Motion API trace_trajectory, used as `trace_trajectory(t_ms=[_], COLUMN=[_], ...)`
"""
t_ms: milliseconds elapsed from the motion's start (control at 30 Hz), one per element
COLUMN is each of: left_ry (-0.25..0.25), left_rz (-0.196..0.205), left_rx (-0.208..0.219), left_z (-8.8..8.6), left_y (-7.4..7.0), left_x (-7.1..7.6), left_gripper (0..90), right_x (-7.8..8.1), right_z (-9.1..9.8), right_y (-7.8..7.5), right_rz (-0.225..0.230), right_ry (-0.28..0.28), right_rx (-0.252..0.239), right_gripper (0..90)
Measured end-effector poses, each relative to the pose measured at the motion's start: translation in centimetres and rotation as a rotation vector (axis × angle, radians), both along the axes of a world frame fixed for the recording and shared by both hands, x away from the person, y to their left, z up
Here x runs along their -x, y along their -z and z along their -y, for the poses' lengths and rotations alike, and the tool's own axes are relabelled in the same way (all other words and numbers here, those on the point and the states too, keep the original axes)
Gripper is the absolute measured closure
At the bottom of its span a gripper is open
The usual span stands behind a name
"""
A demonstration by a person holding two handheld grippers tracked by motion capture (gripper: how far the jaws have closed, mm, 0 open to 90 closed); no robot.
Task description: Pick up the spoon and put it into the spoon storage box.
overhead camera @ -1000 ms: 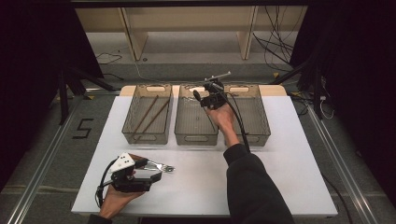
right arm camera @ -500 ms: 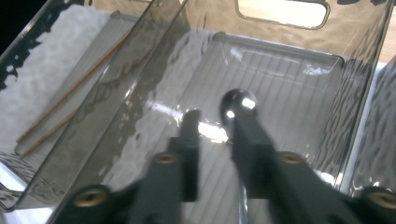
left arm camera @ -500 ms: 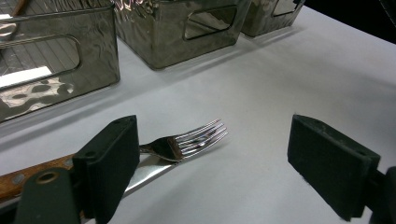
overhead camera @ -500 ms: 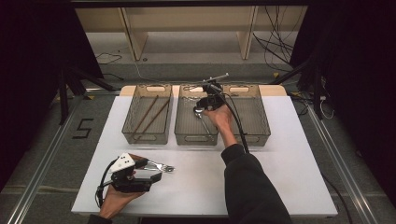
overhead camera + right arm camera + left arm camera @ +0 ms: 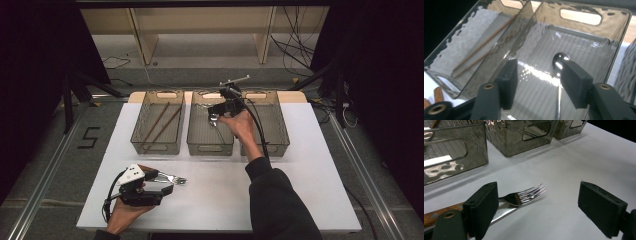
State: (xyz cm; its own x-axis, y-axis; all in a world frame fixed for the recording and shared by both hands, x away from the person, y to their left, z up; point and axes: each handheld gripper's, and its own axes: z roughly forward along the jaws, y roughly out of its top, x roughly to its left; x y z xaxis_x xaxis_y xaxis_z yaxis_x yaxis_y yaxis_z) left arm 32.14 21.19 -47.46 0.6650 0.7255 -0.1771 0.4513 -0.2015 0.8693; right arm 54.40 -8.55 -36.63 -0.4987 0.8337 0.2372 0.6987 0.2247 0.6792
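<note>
From above, the right gripper (image 5: 216, 116) hangs over the middle bin (image 5: 210, 142), its jaws having just been opening, a spoon (image 5: 214, 120) at their tips. The left gripper (image 5: 170, 181) rests near the table's (image 5: 310, 175) front edge, a fork (image 5: 175, 178) just ahead of it. Along the left gripper's jaws, spread wide, the fork (image 5: 529, 194) lies on the table beside one pad, its wooden handle passing behind that pad. Along the right gripper's parted jaws, the spoon (image 5: 559, 63) sits against one pad inside the middle bin (image 5: 584, 42); chopsticks (image 5: 477, 53) lie in the neighbouring bin.
</note>
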Motion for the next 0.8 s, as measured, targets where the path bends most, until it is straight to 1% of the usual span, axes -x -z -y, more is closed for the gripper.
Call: trace_trajectory(t_ms=[33,133,167,300,333,400,600,733,800], left_ry=[0.0,-0.004,-0.005,-0.012,-0.014,-0.024,-0.078,-0.097,-0.096], left_rz=[0.0,0.0,0.0,0.001,0.004,0.008,0.011,0.007,-0.001], left_rx=[0.0,-0.002,-0.003,-0.003,-0.009,-0.007,0.012,-0.006,-0.02], left_z=[0.0,-0.1,-0.1,-0.2,-0.3,-0.6,-2.1,-3.0,-3.5], left_y=[0.0,0.0,0.0,-0.1,-0.2,-0.3,-0.6,-0.9,-1.2], left_x=[0.0,0.0,0.0,0.0,-0.1,-0.1,-0.4,-0.6,-0.9], left_gripper=[16.4,16.4,16.4,16.4,16.3,16.3,16.3,16.3,16.3], right_x=[0.3,1.4,1.7,3.3,3.8,4.7,7.5,9.0,9.7], right_z=[0.0,0.2,0.3,0.7,0.8,1.0,1.2,1.6,1.8], right_y=[-0.2,-0.9,-1.1,-1.5,-1.6,-1.5,-1.0,-0.4,-0.1], right_rz=[0.01,0.037,0.04,0.064,0.071,0.078,0.102,0.108,0.113], right_ry=[-0.005,-0.04,-0.052,-0.088,-0.097,-0.119,-0.187,-0.215,-0.229], right_rx=[0.001,-0.012,-0.014,-0.022,-0.025,-0.038,-0.049,-0.061,-0.058], right_gripper=[42.2,40.3,39.6,37.8,37.5,36.8,35.8,35.2,34.8])
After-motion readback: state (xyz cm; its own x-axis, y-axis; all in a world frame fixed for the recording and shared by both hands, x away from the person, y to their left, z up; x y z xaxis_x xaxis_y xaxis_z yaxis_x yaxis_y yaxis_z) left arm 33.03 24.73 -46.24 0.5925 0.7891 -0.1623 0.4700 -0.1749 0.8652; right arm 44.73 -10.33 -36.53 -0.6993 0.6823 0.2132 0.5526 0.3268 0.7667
